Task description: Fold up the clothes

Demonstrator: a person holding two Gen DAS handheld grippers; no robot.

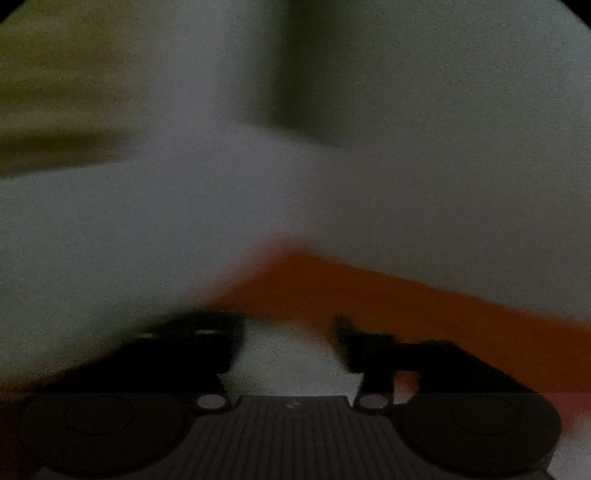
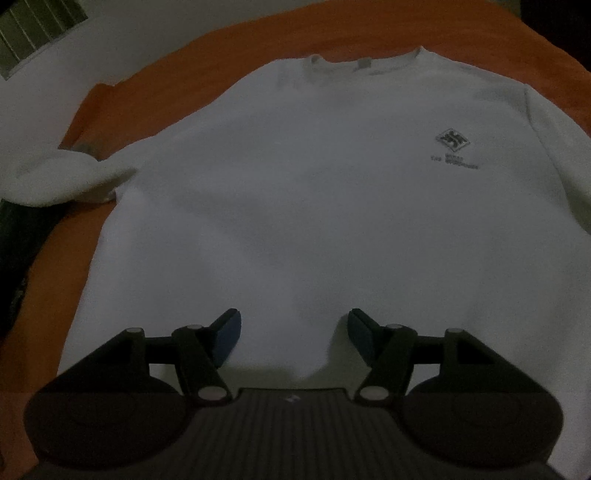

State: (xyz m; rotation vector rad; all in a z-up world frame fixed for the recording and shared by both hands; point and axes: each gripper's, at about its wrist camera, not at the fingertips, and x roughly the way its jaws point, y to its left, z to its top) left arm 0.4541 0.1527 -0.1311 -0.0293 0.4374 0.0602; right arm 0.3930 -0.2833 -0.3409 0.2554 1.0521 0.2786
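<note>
A white sweatshirt (image 2: 295, 192) lies flat and face up on an orange bed cover (image 2: 155, 77), with its collar at the far side and a small dark logo (image 2: 450, 139) on the chest. My right gripper (image 2: 293, 332) is open and empty, its blue pads low over the shirt's near hem. The left wrist view is blurred. My left gripper (image 1: 290, 332) is open over white fabric (image 1: 288, 354), with the orange cover (image 1: 369, 288) just beyond it. Whether that fabric is the shirt is unclear.
A white wall (image 1: 406, 92) fills the left wrist view, with an olive-coloured shape (image 1: 55, 92) at upper left. In the right wrist view one sleeve (image 2: 55, 177) lies off to the left near the bed's dark edge (image 2: 22, 258). A slatted vent (image 2: 33, 29) is at upper left.
</note>
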